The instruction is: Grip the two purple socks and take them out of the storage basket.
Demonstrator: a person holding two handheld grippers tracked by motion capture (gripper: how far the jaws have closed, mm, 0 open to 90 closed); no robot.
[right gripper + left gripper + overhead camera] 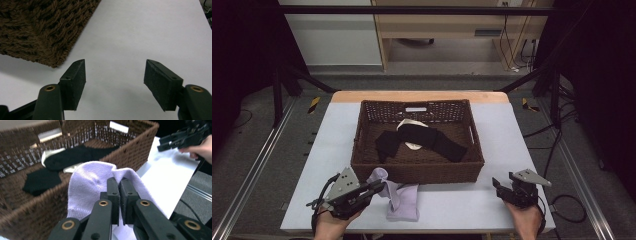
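A lilac sock (399,197) lies on the white table just in front of the brown wicker basket (417,170). One end of it is lifted off the table, and my left gripper (379,184) is shut on that end. In the left gripper view the lilac sock (92,182) bulges over my left gripper (119,185), close to the basket's rim (130,150). Black socks (422,140) and a pale sock (412,125) lie inside the basket. My right gripper (501,186) stands open over bare table, to the right of the basket's front corner (53,61); nothing is between its jaws (115,75).
The white table (462,205) has free room in front of the basket and along both sides. A wooden strip (419,96) borders the table's far edge. Black frame rails and cables run beside the table on the floor.
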